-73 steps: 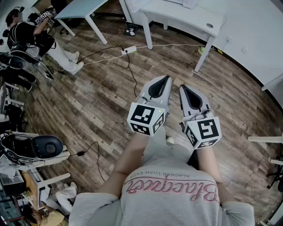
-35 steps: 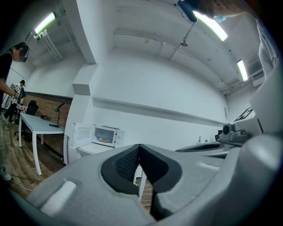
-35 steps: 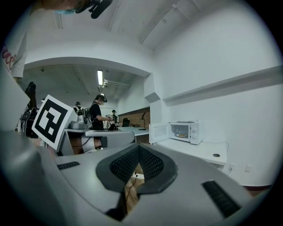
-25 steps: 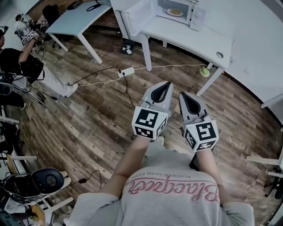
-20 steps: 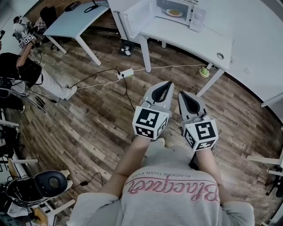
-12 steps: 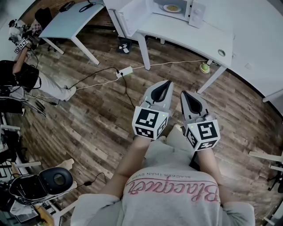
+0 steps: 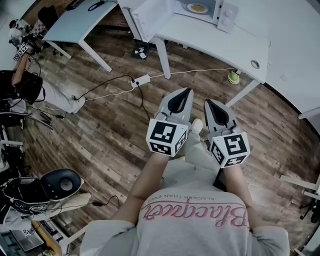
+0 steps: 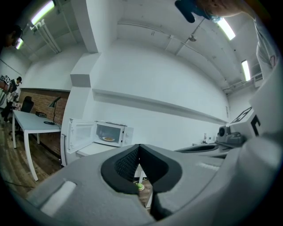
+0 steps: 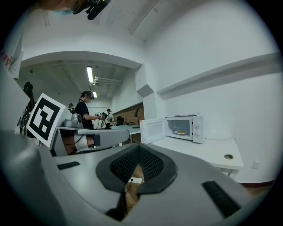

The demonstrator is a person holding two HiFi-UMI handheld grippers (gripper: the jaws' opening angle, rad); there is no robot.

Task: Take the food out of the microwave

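A wide plank floor lies under both hand-held grippers, with the white table well ahead of them and beyond reach. On the table's far end, ahead and slightly left of the grippers, stands the microwave. Its door hangs wide open on the left side.

The left gripper and the right gripper are held side by side at waist level, pointing towards the table. Each has its jaws pressed together with nothing between them.

A power strip and its trailing cables cross the floor ahead and to the left of the left gripper.

The food, a plate of something pale, sits inside the microwave's cavity, untouched.

The task has likely reached only the approach. The cables could catch a foot on the way in. The open door stands on the left gripper's side and could be knocked. The jaws must part before the cavity, or they would shove the plate back. A one-sided pinch on its rim could tip it and spill the food.
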